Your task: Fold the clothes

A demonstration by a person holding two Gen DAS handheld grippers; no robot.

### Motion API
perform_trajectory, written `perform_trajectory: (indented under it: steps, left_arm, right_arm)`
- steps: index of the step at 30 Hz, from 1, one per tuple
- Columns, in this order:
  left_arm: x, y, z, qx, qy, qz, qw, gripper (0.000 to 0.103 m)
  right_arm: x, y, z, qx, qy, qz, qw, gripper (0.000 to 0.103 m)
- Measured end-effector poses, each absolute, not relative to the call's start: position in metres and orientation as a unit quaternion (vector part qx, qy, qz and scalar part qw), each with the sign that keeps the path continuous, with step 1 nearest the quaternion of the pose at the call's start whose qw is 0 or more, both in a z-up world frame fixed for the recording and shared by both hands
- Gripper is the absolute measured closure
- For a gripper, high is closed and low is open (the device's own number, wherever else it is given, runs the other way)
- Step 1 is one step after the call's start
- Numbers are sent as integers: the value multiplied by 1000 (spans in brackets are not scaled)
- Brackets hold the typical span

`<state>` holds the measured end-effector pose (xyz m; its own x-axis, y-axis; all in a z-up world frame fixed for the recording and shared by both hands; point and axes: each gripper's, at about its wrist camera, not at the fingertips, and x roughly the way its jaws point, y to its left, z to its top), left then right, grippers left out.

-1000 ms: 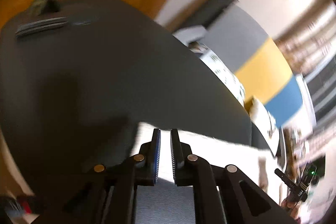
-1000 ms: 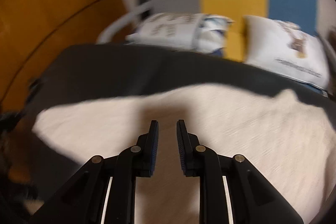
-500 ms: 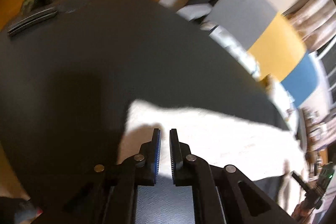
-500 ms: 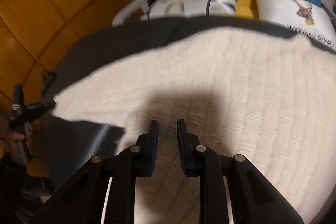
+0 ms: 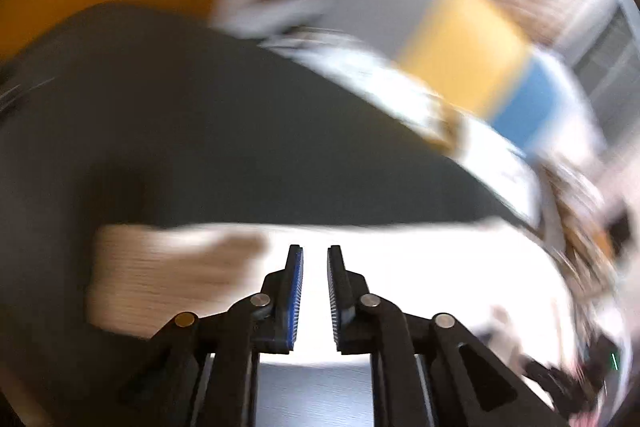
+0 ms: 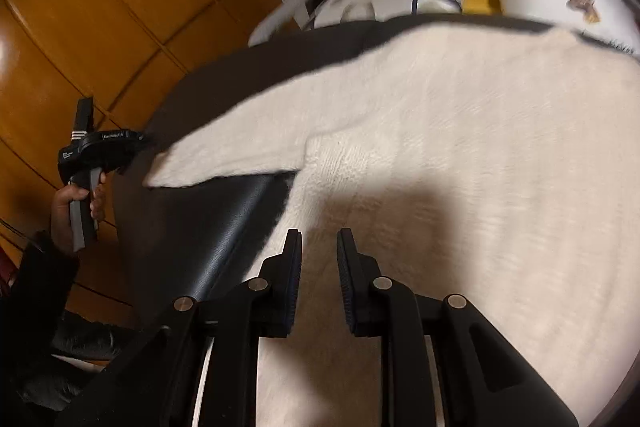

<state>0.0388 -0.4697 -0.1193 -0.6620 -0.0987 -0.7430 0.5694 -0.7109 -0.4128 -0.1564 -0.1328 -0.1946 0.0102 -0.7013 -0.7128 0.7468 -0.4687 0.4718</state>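
Lying spread over the dark bench (image 6: 224, 239), the cream knitted sweater (image 6: 460, 163) filled the ground ahead of and beneath the right gripper (image 6: 319, 247), whose jaws stood a narrow gap apart with nothing pinched between them, just above the fabric. One sleeve (image 6: 240, 151) ran out ahead and to the left of those jaws, ending near the bench edge. Farther left, a hand (image 6: 76, 203) held the handle of the left gripper (image 5: 315, 267) beyond that edge. In the blurred left wrist view, the left jaws were opening, empty, with the sweater (image 5: 400, 267) lying ahead of and below them and its sleeve end off to their left. Two pillows (image 6: 552, 3) lay beyond the bench.
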Motion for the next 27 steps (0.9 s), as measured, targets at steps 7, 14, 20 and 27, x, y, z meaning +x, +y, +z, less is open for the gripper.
perform_trajectory:
  steps: [7,14,20,27]
  left_arm:
    - [-114,-336,-112,431,162,-888,-2,92]
    - [-203,-300,-156,528,92,-843,27,92]
    - [-205,-308,-157,506,85,-857,50,92]
    - [-117,-370,-127,433,255,-861,82,92]
  right_arm:
    - [-85,-100,-186,498,85,-664,551,83]
    - [-44,-96,-208,509,145,-671,520,83]
    - [-50,-83,-215,510,103,-669,531,86]
    - [-62,-88,-190,494,82,-664,555,83]
